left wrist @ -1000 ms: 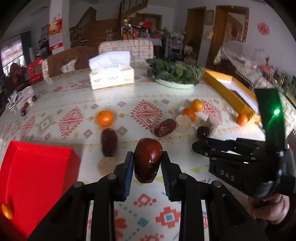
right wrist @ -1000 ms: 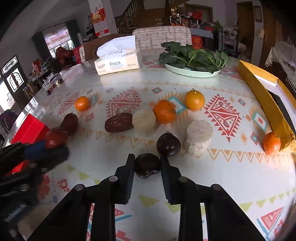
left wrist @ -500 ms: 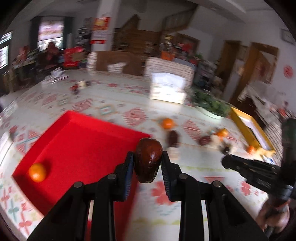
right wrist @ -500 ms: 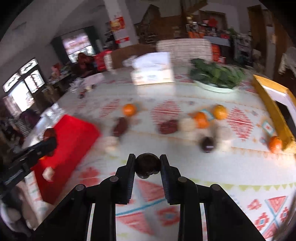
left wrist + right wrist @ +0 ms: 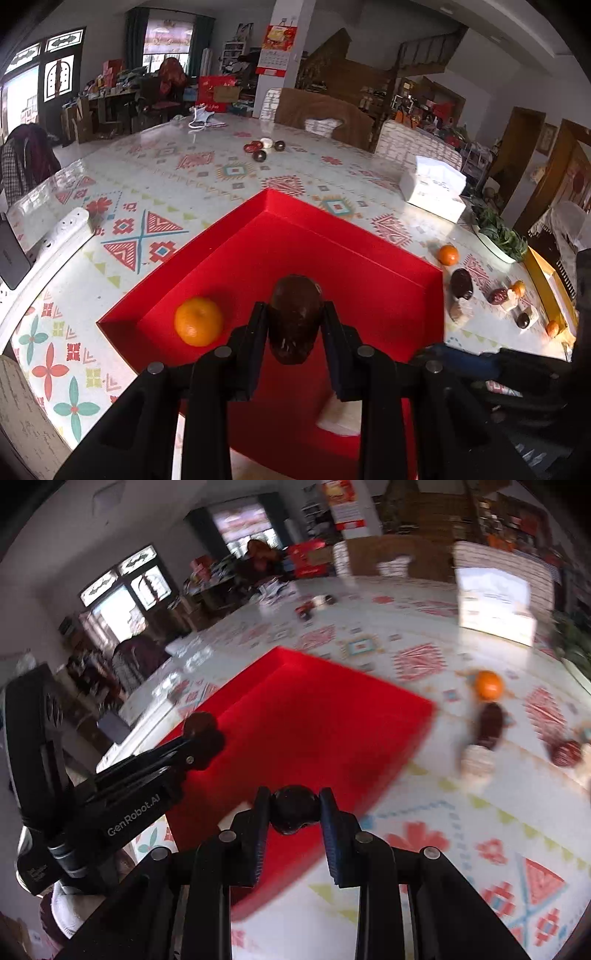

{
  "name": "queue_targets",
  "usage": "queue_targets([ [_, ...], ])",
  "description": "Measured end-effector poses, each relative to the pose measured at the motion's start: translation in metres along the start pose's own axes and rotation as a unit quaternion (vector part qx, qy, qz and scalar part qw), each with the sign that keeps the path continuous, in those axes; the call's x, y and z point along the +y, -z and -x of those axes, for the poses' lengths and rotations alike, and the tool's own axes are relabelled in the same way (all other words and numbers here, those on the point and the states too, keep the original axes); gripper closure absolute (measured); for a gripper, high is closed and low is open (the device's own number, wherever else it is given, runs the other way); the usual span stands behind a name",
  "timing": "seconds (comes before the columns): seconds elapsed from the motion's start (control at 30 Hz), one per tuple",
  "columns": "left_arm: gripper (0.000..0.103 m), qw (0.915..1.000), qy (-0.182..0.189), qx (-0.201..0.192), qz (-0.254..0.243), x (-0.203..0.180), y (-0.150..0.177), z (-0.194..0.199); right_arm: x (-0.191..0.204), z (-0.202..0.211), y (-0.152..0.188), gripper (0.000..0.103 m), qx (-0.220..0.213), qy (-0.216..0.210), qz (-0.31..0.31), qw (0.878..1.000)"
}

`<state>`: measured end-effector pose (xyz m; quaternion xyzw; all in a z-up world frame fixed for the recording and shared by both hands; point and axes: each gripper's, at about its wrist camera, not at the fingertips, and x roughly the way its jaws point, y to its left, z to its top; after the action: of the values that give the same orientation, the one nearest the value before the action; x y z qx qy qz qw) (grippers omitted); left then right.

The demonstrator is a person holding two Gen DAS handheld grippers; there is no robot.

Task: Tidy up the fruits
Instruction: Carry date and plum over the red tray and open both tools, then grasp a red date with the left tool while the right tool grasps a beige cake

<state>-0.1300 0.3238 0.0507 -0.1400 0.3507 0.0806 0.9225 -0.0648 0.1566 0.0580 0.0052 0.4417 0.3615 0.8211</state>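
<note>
Both tools point(image 5: 295, 325) newly over red tray point(image 5: 369, 258)

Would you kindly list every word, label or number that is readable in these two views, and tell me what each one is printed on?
"GenRobot.AI": white lettering on the black body of the left tool, seen in the right wrist view.
Tissue box: grey print on its side, too small to read.
Red wall calendar on the pillar: characters and dates too small to read.
Small white print low on the left tool's handle: too blurred to read.
</note>
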Motion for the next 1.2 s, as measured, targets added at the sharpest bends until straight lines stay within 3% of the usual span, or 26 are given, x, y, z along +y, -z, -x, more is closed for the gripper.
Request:
queue_targets([
  [0.27, 0.073, 0.9998, 0.003, 0.007, 0.017, 0.012, -0.004, -0.009, 0.019, -0.04, 0.002, 0.072, 0.023, 0.016, 0.026, 0.999],
  [0.47, 0.05, 0.9998, 0.005, -0.008, 0.018, 0.005, -0.008, 0.002, 0.02, -0.04, 0.001, 0.071, 0.019, 0.017, 0.031, 0.999],
  [0.53, 0.048, 0.9998, 0.002, -0.015, 0.016, 0.001, -0.01, 0.009, 0.02, -0.036, 0.001, 0.062, 0.016, 0.014, 0.03, 0.999],
  [0.7, 0.046, 0.9994, -0.001, -0.032, 0.01, -0.011, -0.013, 0.027, 0.017, -0.015, 0.004, 0.058, -0.006, 0.013, 0.027, 1.0],
  [0.9, 0.04, 0.9983, 0.011, -0.055, -0.015, -0.044, -0.012, 0.053, -0.001, 0.028, 0.012, 0.045, -0.053, 0.029, 0.013, 0.998],
  [0.97, 0.038, 0.9978, 0.02, -0.06, -0.023, -0.057, -0.012, 0.06, -0.009, 0.048, 0.02, 0.04, -0.078, 0.048, 0.014, 0.996],
  [1.03, 0.036, 0.9969, 0.03, -0.063, -0.035, -0.074, -0.01, 0.065, -0.018, 0.066, 0.028, 0.023, -0.105, 0.077, 0.017, 0.991],
  [1.1, 0.033, 0.9957, 0.046, -0.063, -0.049, -0.094, -0.006, 0.068, -0.034, 0.085, 0.035, 0.015, -0.123, 0.109, 0.014, 0.986],
  [1.2, 0.033, 0.9938, 0.071, -0.053, -0.068, -0.12, -0.001, 0.064, -0.073, 0.111, 0.044, 0.015, -0.121, 0.134, -0.021, 0.983],
])
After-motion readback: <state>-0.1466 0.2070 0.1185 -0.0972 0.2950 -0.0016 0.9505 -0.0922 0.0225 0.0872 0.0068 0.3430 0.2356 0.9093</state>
